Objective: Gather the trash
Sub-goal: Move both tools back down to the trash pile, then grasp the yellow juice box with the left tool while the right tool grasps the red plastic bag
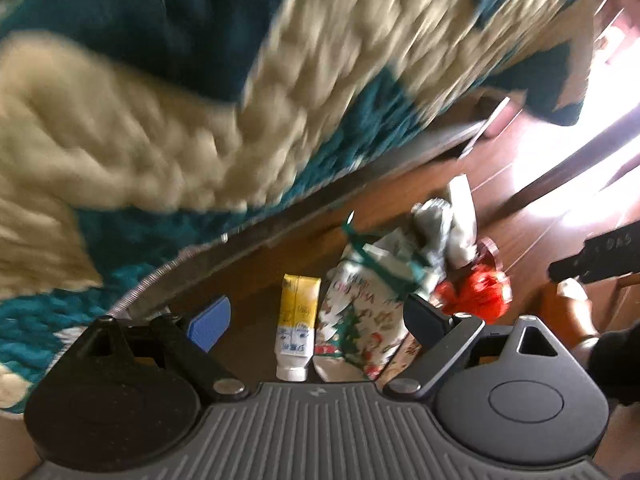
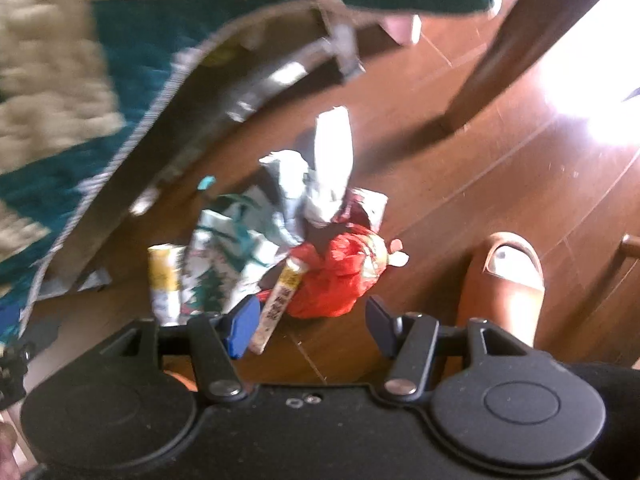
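Note:
A heap of trash lies on the wooden floor beside the bed. It holds a yellow and white tube (image 1: 295, 320) (image 2: 164, 280), Christmas-print wrapping paper (image 1: 360, 308) (image 2: 224, 264), a red crumpled wrapper (image 1: 476, 292) (image 2: 340, 276), grey-white crumpled paper (image 1: 444, 224) (image 2: 332, 168) and a thin stick wrapper (image 2: 278, 304). My left gripper (image 1: 316, 320) points down above the tube and the Christmas paper, jaws wide open and holding nothing. My right gripper (image 2: 310, 326) is open over the stick wrapper and the red wrapper, with nothing gripped. Both views are motion-blurred.
A bed with a teal and cream blanket (image 1: 168, 112) (image 2: 52, 92) borders the heap on the left, its frame edge (image 1: 256, 236) close by. A person's foot in a brown sandal (image 2: 508, 280) stands right of the heap. A wooden furniture leg (image 2: 500, 64) lies beyond. Sun glare hits the floor (image 2: 592, 80).

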The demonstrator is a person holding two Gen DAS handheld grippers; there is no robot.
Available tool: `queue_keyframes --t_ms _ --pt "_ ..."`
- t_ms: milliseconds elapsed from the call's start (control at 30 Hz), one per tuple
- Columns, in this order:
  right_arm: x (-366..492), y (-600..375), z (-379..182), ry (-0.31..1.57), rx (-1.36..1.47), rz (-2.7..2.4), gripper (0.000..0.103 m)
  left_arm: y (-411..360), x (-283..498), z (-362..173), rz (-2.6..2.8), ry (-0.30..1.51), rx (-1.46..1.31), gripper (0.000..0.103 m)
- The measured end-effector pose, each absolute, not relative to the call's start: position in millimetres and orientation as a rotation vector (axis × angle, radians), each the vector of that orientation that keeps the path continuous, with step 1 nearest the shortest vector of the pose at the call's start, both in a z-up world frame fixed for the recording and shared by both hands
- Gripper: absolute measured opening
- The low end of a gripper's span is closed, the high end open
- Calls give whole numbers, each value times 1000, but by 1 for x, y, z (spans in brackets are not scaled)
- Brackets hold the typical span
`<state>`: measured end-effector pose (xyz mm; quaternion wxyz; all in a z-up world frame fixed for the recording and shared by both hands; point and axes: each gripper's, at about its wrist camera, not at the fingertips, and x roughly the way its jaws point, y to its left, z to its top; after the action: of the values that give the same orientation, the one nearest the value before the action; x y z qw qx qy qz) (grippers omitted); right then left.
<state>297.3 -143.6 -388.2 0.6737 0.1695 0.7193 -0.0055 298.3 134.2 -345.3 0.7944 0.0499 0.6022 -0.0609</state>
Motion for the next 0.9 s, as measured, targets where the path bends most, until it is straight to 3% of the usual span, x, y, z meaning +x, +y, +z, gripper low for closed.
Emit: queue_keyframes --t_ms 400,700,900 --pt "303 -149 -515 1774 498 -199 58 160 323 -467 -63 1439 58 94" --pt "301 -148 -557 1810 512 -214 58 164 337 -524 -53 1459 32 93" --pt "303 -148 -570 1820 514 -207 58 162 345 -551 -46 1500 37 78"
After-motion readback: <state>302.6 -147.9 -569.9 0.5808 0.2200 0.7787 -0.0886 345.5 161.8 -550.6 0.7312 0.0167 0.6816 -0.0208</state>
